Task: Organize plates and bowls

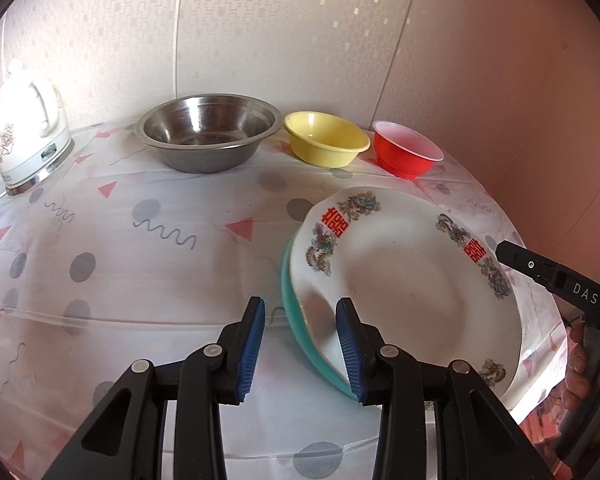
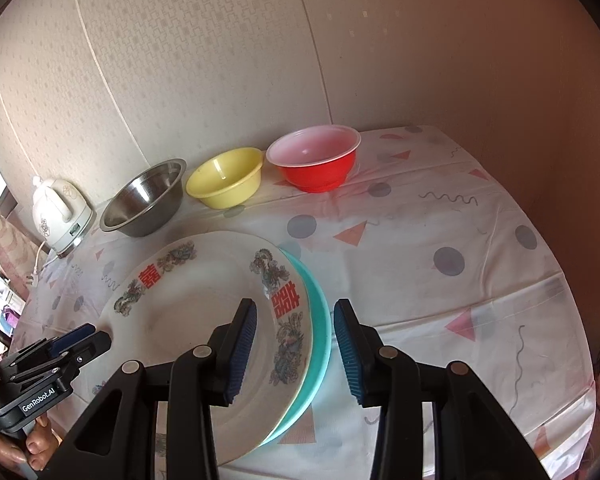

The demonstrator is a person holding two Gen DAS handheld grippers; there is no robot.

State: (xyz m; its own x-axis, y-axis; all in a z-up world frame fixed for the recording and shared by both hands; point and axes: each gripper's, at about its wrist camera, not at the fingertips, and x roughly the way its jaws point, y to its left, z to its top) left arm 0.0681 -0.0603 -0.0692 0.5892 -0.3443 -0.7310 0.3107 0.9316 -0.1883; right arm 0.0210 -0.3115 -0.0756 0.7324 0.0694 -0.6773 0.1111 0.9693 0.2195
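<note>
Across the lower centre of both wrist views sit the two stacked plates: a white plate (image 1: 404,280) with red characters and dragon motifs rests on a teal plate (image 1: 296,320), whose rim peeks out along one side only. So the top plate lies a little off-centre on the lower one, probably set down rather than squared up.

Left gripper (image 1: 300,348): jaws released, blue pads standing either side of the stack's near-left edge, pressing on nothing. In the right wrist view it shows at the lower left of the frame, gripped by a hand (image 2: 32,448).

Right gripper (image 2: 294,354): likewise released, its pads straddling the rims at the stack's opposite edge with a clear gap on both sides. Nothing is held.

Judgement: each claw at an opposite edge suggests a two-handed carry of a wide, shallow load, and the open pads fit a stack already let go.

Along the back wall, upper half of the frame, stand a steel bowl (image 1: 208,136), a yellow bowl (image 1: 326,140) and a red bowl (image 1: 406,148) in a row, close but not nested. A white kettle (image 1: 28,132) sits at the far left. A patterned tablecloth (image 1: 140,264) covers the table.

Bowls likely remain to be nested; plates look sorted.
</note>
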